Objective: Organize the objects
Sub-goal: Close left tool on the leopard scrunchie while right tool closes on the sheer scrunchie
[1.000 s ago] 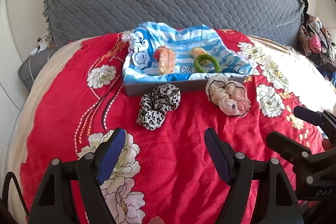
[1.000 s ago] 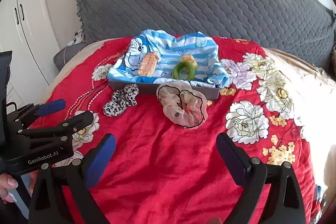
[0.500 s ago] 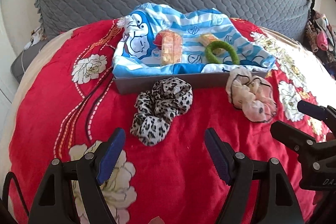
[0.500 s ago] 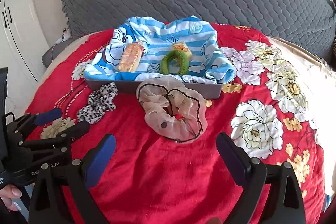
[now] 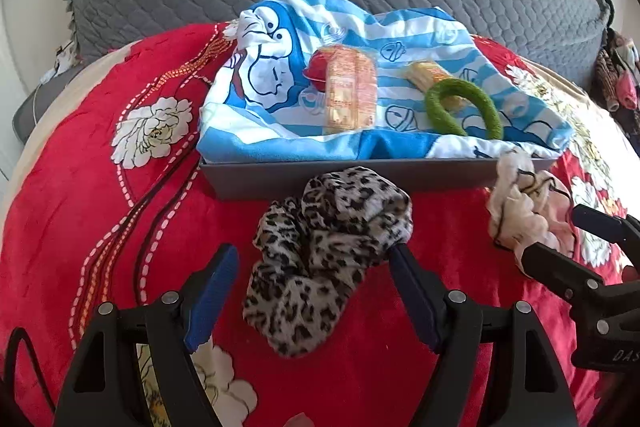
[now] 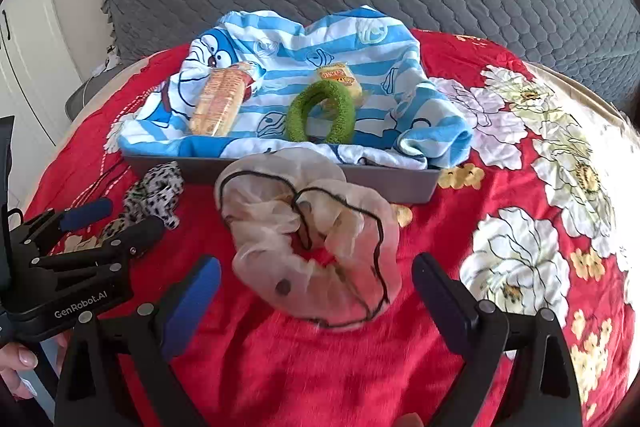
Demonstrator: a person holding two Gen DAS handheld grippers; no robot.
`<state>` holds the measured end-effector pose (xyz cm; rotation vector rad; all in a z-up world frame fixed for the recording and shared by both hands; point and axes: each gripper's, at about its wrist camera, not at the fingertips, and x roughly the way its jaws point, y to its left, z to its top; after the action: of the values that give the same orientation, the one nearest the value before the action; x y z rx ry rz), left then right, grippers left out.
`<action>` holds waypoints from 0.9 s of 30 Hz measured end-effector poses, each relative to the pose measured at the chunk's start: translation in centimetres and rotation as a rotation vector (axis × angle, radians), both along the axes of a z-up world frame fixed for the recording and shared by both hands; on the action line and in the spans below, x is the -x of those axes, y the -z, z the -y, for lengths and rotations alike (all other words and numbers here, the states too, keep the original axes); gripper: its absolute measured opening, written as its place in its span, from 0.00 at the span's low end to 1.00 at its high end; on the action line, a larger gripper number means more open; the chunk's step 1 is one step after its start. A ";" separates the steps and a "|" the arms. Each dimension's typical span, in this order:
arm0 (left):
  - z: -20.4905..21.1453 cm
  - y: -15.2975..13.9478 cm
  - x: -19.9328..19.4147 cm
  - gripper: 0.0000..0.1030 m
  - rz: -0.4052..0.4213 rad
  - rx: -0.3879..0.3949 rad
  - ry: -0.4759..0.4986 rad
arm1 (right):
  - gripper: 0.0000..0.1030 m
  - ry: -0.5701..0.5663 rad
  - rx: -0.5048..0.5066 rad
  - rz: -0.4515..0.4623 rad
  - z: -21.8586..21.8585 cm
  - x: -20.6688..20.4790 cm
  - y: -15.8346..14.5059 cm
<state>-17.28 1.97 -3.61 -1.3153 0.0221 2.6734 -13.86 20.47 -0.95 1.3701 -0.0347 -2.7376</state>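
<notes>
Both grippers (image 5: 312, 291) (image 6: 316, 291) angled down, open

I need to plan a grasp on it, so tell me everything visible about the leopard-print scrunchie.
The leopard-print scrunchie is a soft, gathered fabric ring, cream with black and brown spots, crumpled and folded on itself so its hole is hidden. It lies on the red floral bedspread, against or just before the grey tray. The open left gripper straddles it; one fingertip seems to brush it.

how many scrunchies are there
3: leopard scrunchie and sheer beige scrunchie lie on the red bedspread before the tray; green scrunchie lies in it. None seems hidden.
</notes>
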 end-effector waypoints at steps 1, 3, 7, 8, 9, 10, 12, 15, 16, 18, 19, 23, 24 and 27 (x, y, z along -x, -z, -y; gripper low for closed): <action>0.0 0.2 0.2 0.76 0.003 -0.002 0.001 | 0.94 0.003 0.000 0.000 -0.1 0.3 0.2; -0.1 0.6 0.6 0.76 0.006 -0.002 0.003 | 0.94 0.008 0.009 0.002 -0.3 1.0 0.6; -0.1 1.0 1.2 0.76 -0.001 -0.003 0.004 | 0.94 0.009 0.010 0.007 -0.3 1.9 1.5; -0.1 1.3 1.4 0.76 0.006 -0.010 0.004 | 0.94 0.006 0.009 0.008 -0.3 2.0 1.6; -0.1 1.5 1.6 0.76 0.010 -0.010 0.005 | 0.94 0.005 0.008 0.009 -0.3 2.1 1.7; -0.1 1.7 1.7 0.76 0.009 -0.009 0.005 | 0.94 0.005 0.007 0.007 -0.3 2.3 1.9; -0.1 2.1 1.9 0.76 0.009 -0.015 0.006 | 0.94 0.001 0.008 0.005 -0.2 2.5 2.0; -0.2 2.5 2.2 0.76 0.012 -0.026 0.010 | 0.91 0.002 0.002 -0.002 -0.1 2.6 2.2; -0.2 2.5 2.2 0.76 0.010 -0.032 0.010 | 0.88 0.000 0.000 -0.001 0.0 2.7 2.3; -0.2 2.6 2.4 0.76 0.006 -0.043 0.011 | 0.82 0.000 -0.004 0.001 0.0 2.9 2.5; -0.1 2.6 2.4 0.77 0.004 -0.047 0.009 | 0.76 -0.002 -0.004 0.001 0.1 2.9 2.6; 0.1 2.5 2.5 0.64 0.008 -0.071 0.013 | 0.59 -0.014 -0.011 0.006 0.2 3.0 2.7; 0.1 2.4 2.4 0.54 0.006 -0.073 0.015 | 0.57 -0.016 -0.007 0.006 0.2 2.9 2.7; 0.0 2.2 2.3 0.35 0.008 -0.086 0.027 | 0.44 -0.015 0.014 0.009 0.1 2.9 2.5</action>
<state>-19.54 1.95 -5.85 -1.2907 -0.0753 2.6149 -16.80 20.41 -3.46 1.3735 -0.0440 -2.7135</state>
